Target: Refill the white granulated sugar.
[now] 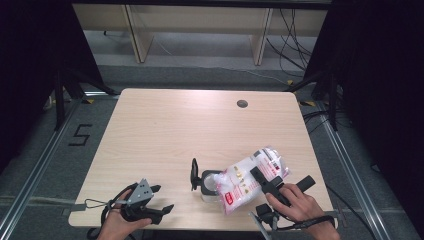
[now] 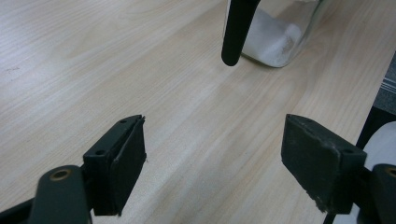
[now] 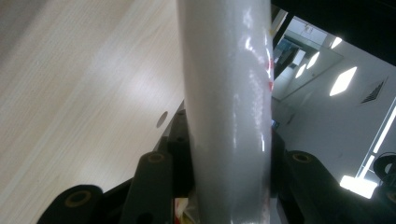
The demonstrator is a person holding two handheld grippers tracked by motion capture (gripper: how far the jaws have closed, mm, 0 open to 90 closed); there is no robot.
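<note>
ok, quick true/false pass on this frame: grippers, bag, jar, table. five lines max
1. The right gripper is clamped on the white bag. True.
2. The left gripper holds the jar. False: its jaws stand open on nothing, apart from the glass jar.
3. The bag is tipped with its lower end at the jar's mouth. True.
4. The jar holds no contents. False: white grains lie in its bottom, as the left gripper view shows.
5. The jar's black lid is shut. False: it stands flipped open on the jar's left.
</note>
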